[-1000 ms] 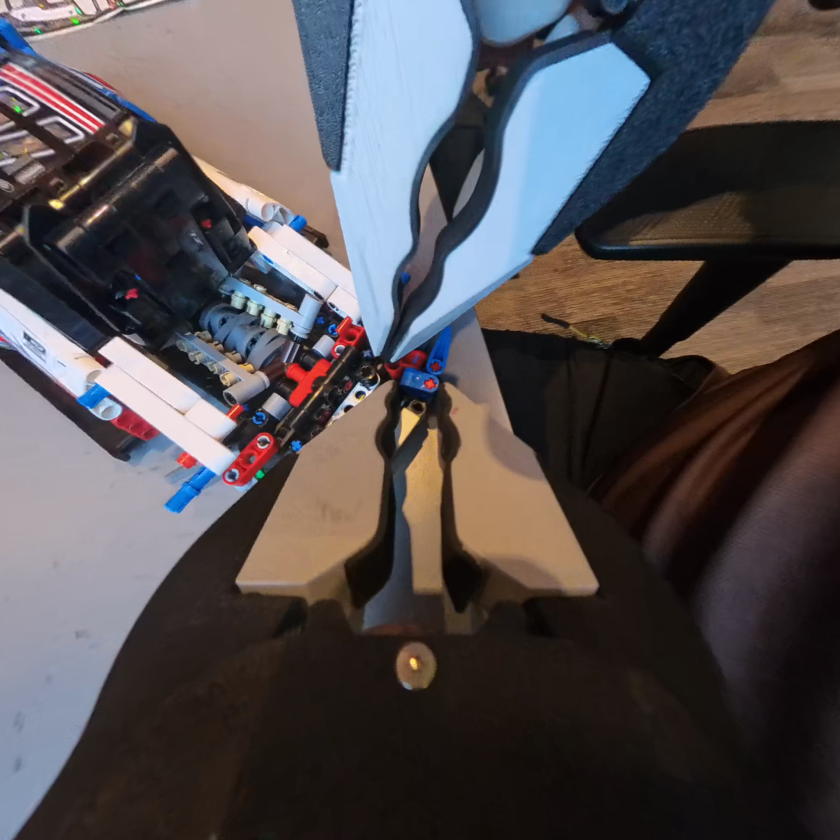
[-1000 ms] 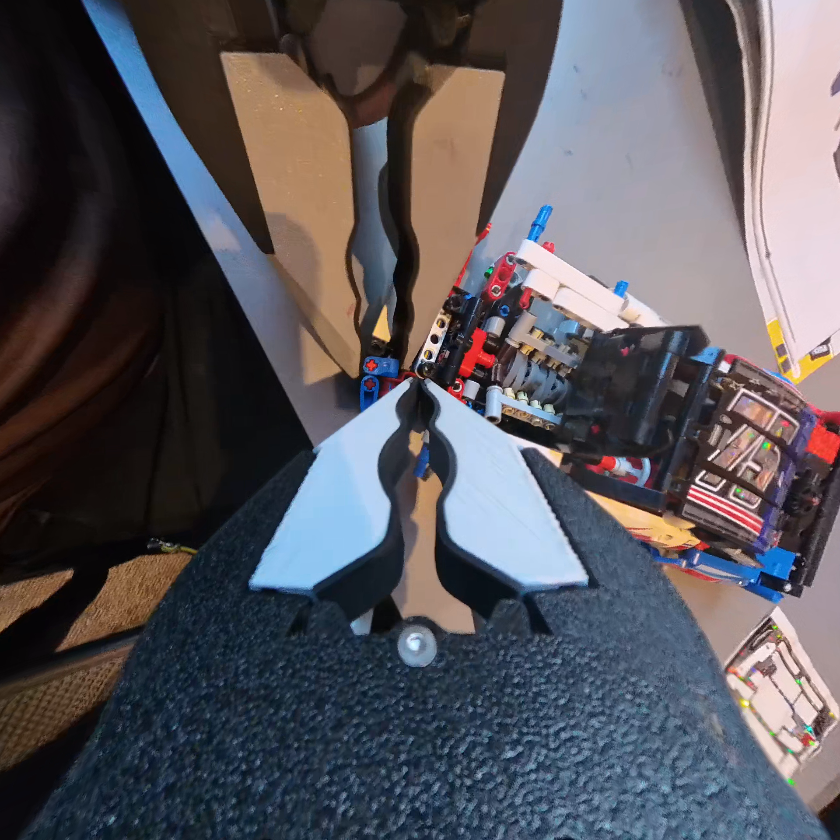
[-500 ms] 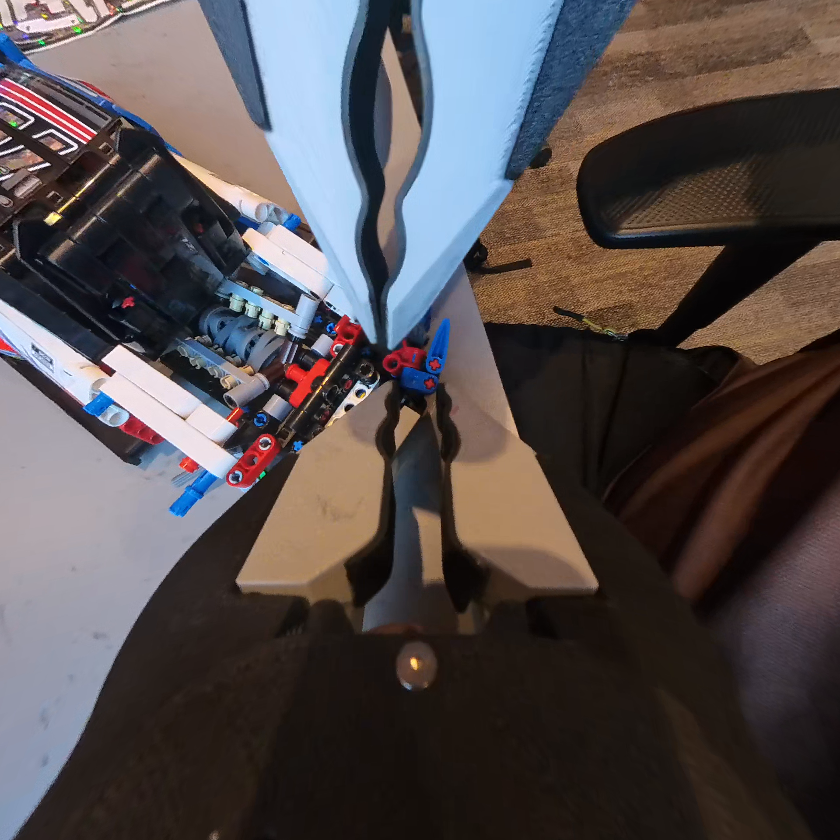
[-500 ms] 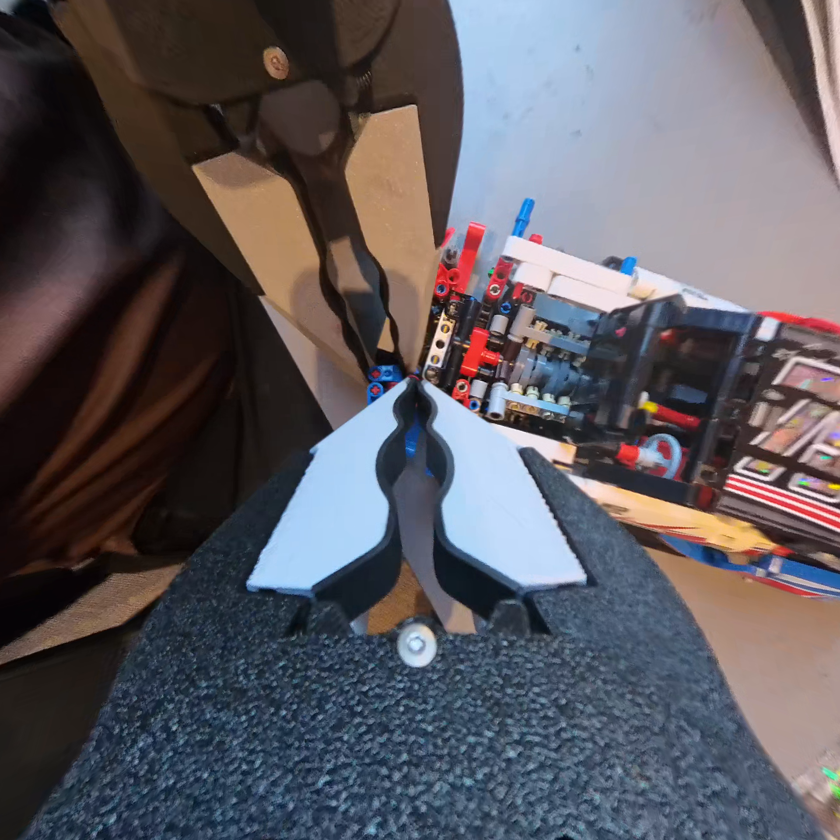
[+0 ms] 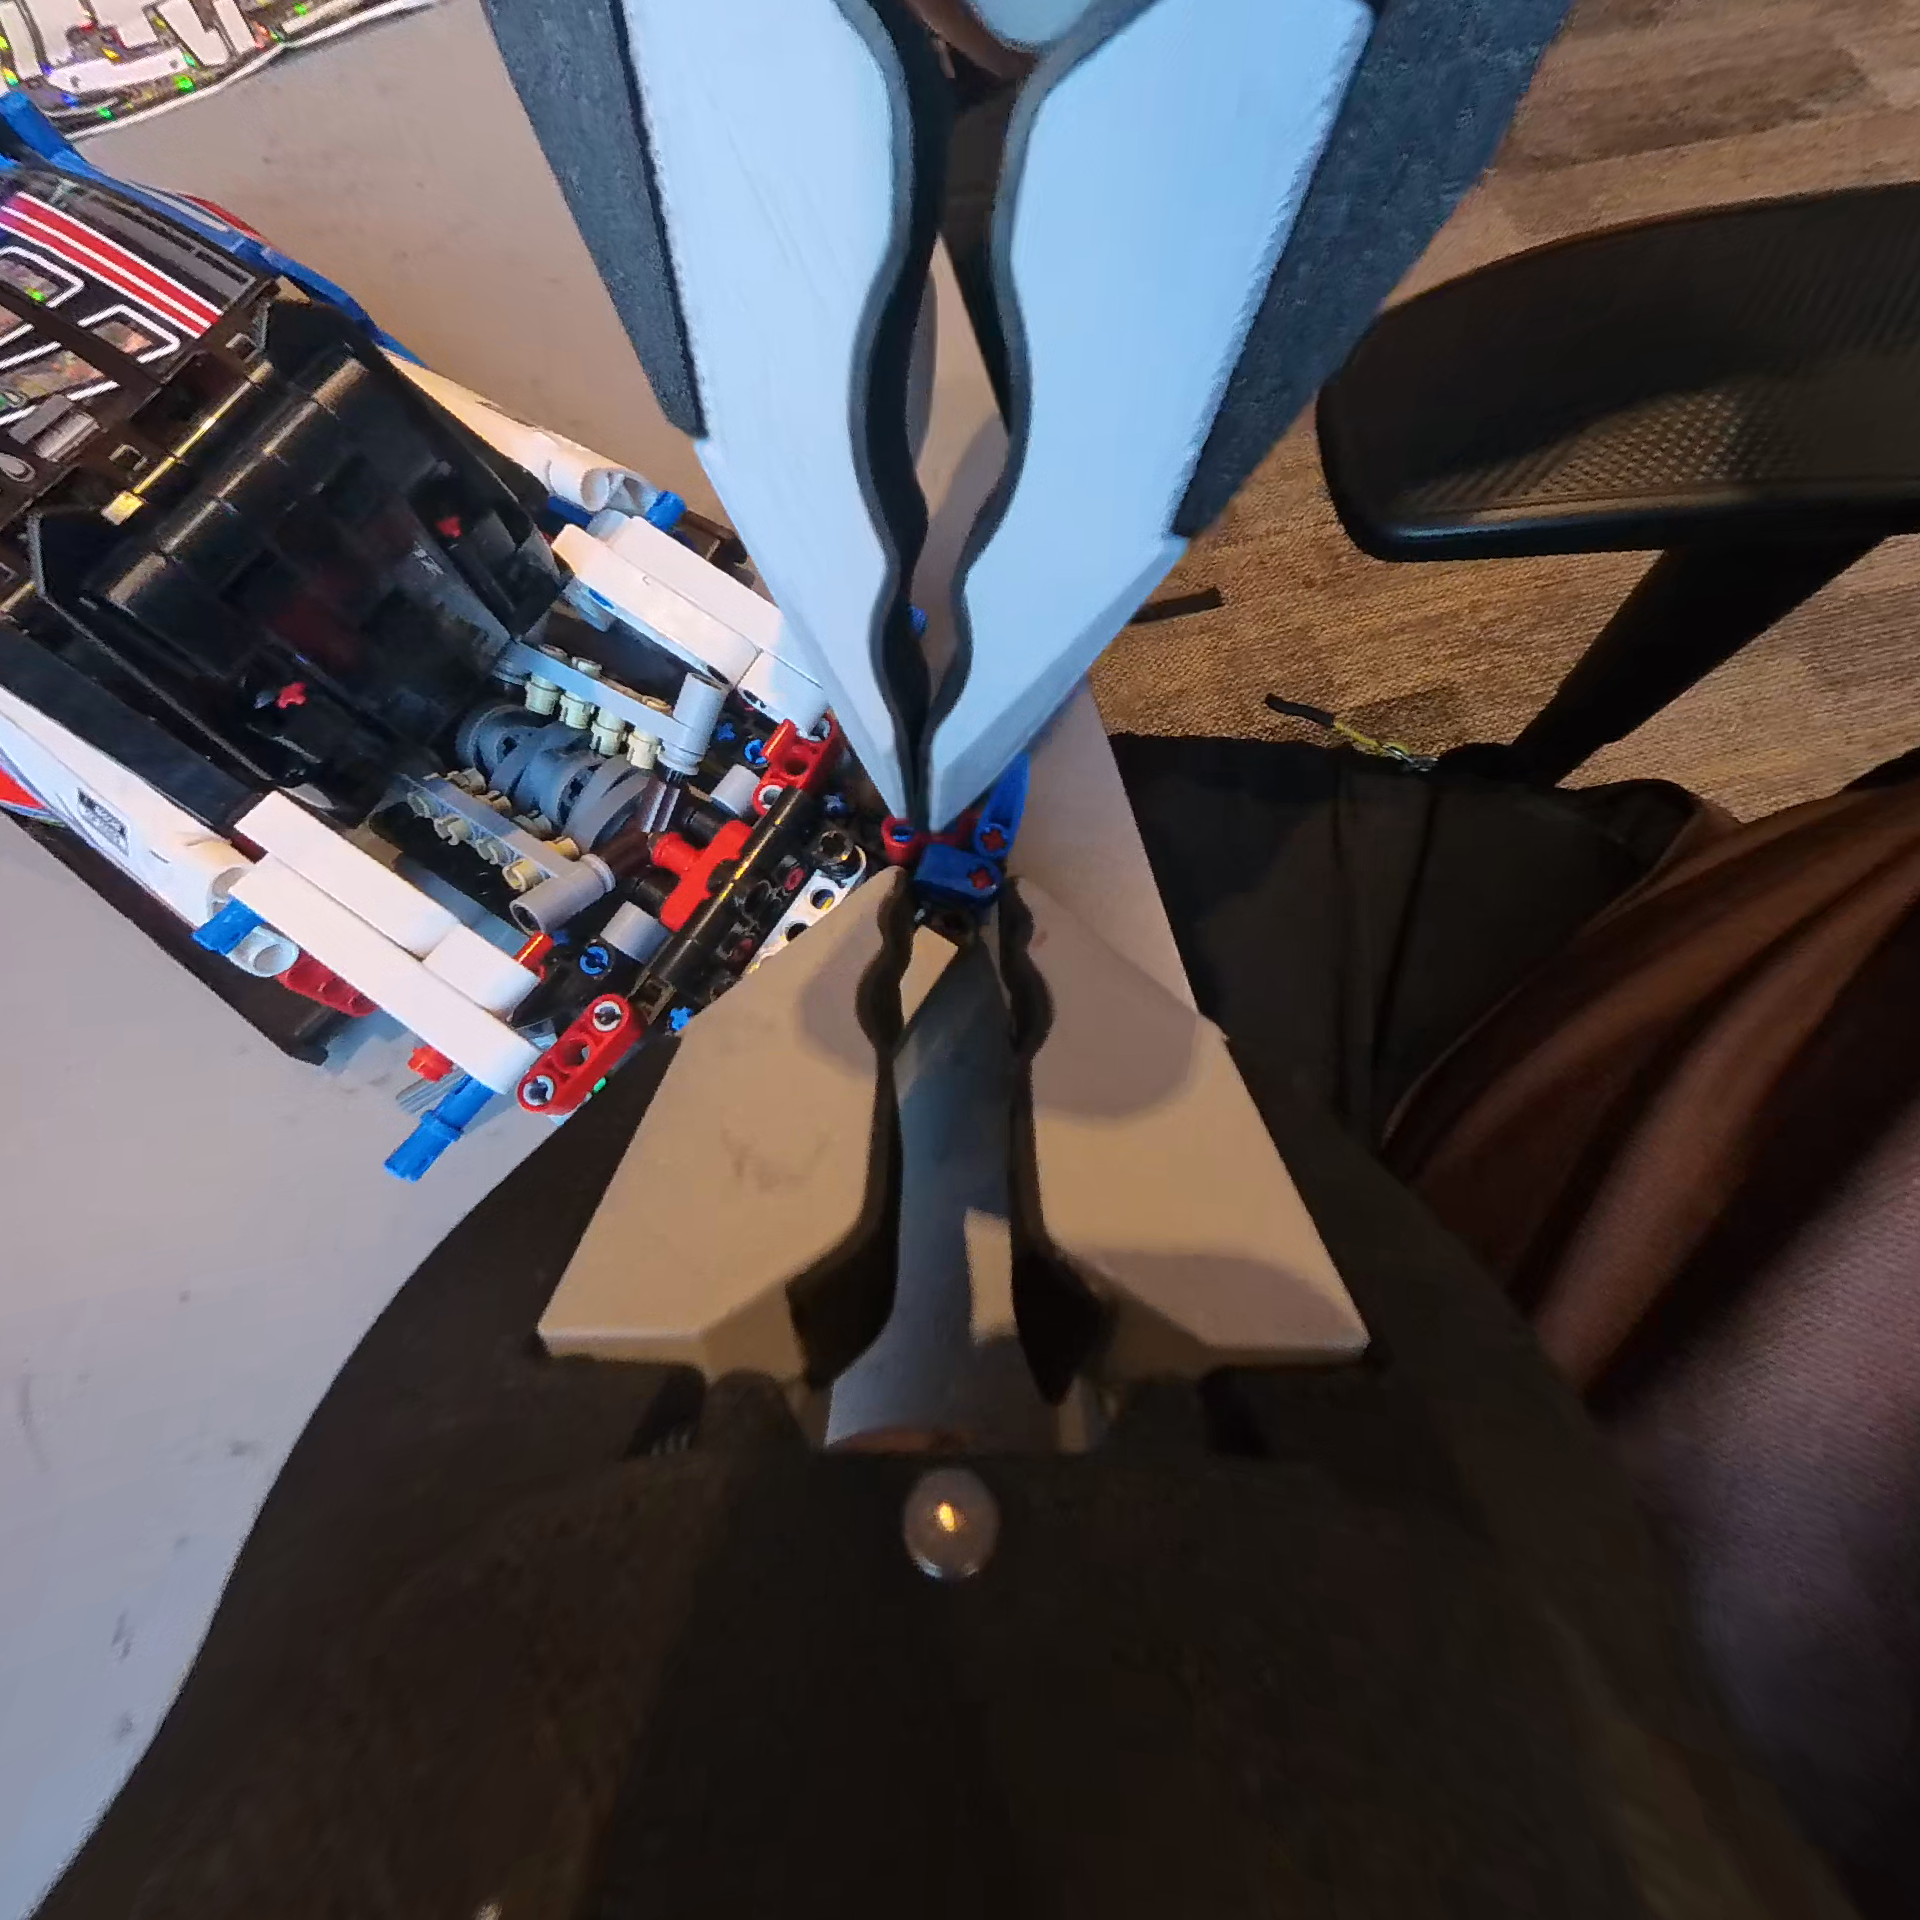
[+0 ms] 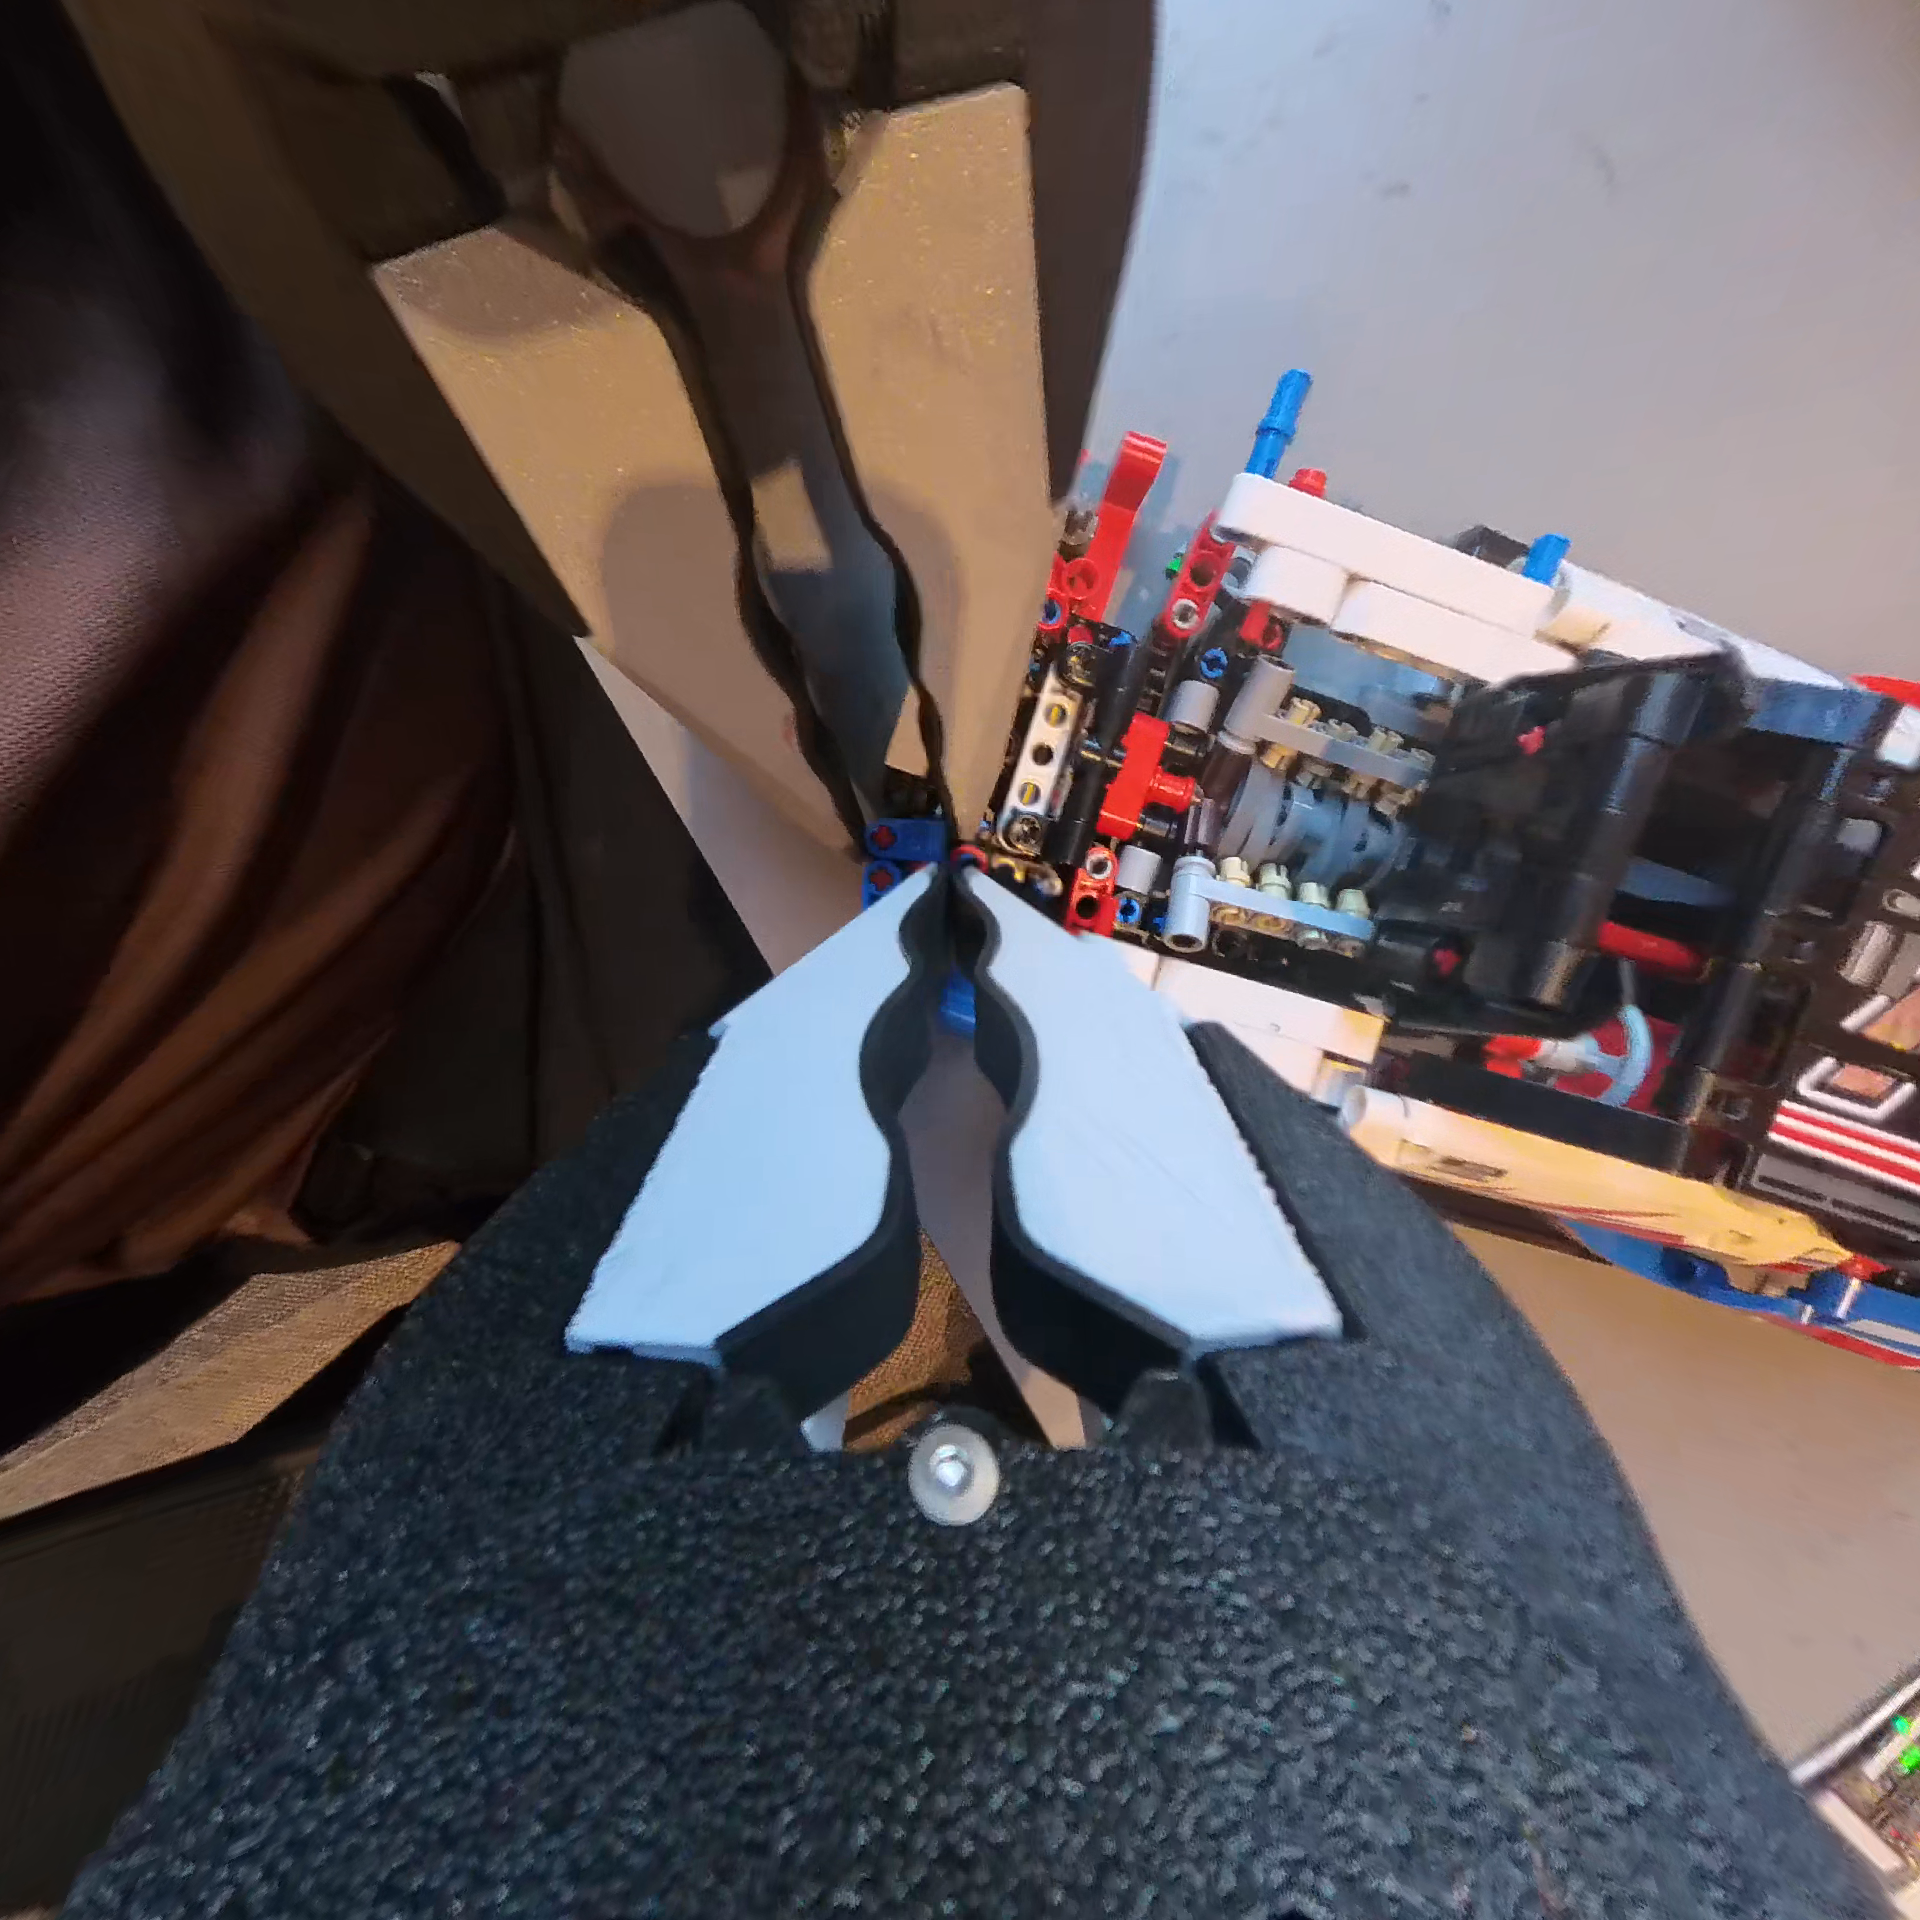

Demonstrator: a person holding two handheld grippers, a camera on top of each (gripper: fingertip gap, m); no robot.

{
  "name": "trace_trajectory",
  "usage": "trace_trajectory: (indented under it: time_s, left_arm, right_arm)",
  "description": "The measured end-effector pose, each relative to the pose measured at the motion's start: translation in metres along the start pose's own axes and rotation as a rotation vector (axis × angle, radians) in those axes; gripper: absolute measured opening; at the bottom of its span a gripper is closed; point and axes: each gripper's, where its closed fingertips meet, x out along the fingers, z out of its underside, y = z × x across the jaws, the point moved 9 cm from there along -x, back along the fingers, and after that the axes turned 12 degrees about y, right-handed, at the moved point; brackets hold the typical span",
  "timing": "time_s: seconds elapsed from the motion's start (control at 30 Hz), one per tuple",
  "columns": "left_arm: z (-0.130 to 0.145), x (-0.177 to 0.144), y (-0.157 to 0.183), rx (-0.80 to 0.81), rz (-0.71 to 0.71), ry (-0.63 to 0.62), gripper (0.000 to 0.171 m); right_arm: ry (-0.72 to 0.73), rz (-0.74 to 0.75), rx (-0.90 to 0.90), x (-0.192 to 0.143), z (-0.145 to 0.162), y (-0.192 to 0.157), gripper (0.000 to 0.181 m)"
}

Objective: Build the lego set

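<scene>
A partly built Lego car point(image 5: 312, 623), black, white, red and blue, lies on the pale table point(image 5: 156, 1247), its open rear end at the table's edge. It also shows in the right wrist view point(image 6: 1455, 831). My left gripper point(image 5: 954, 891) is shut on a small blue connector point(image 5: 956, 871) at the car's rear corner. My right gripper point(image 6: 951, 881) comes from the opposite side, tip to tip with the left. It is shut on a small red and blue part point(image 6: 951, 1003) that touches the blue connector point(image 6: 902, 842). In the left wrist view the right gripper point(image 5: 920, 816) reaches down from above.
A black office chair point(image 5: 1662, 395) stands on the carpet beyond the table edge. A person's dark and brown clothing point(image 5: 1662, 1039) is close by and fills the left of the right wrist view point(image 6: 260, 831). Printed sheets lie at the table's far side point(image 5: 125, 42).
The right gripper has swung from tilted to nearly upright over the left gripper's tips and moved nearer the car. Both stay shut at the car's rear corner.
</scene>
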Motion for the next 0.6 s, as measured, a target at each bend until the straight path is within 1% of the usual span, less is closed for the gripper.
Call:
trace_trajectory:
  time_s: [0.03, 0.17, 0.27, 0.3, 0.43, 0.47, 0.53, 0.57, 0.6]
  left_arm:
    - [0.0, 0.0, 0.0, 0.003, -0.002, -0.001, 0.014]
    - [0.0, 0.0, 0.001, 0.002, -0.005, -0.002, 0.014]
    - [0.0, 0.0, 0.0, -0.01, 0.0, 0.002, 0.014]
    - [0.0, 0.0, -0.001, -0.014, -0.001, 0.003, 0.014]
    - [0.0, 0.0, -0.001, -0.038, -0.001, 0.011, 0.014]
    - [0.0, 0.0, -0.001, -0.037, -0.002, 0.01, 0.014]
    - [0.0, 0.0, -0.001, -0.038, -0.002, 0.011, 0.014]
    - [0.0, -0.001, -0.001, -0.036, -0.002, 0.009, 0.014]
    - [0.0, -0.001, -0.001, -0.039, -0.002, 0.009, 0.014]
  right_arm:
    - [0.008, 0.007, 0.01, -0.003, 0.0, 0.002, 0.0]
    - [0.048, 0.065, 0.004, -0.016, -0.006, 0.007, 0.0]
    - [-0.003, 0.064, -0.048, -0.001, -0.003, 0.0, 0.0]
    - [0.0, 0.077, -0.067, 0.002, -0.003, -0.001, 0.0]
    - [-0.038, 0.14, -0.118, -0.004, -0.006, 0.0, 0.0]
    - [-0.023, 0.142, -0.112, -0.007, -0.007, 0.002, 0.0]
    - [-0.029, 0.051, -0.046, -0.001, -0.004, 0.0, 0.0]
    - [-0.013, 0.042, -0.05, 0.0, -0.004, -0.001, 0.0]
    - [-0.032, 0.058, -0.073, -0.001, -0.004, -0.001, 0.0]
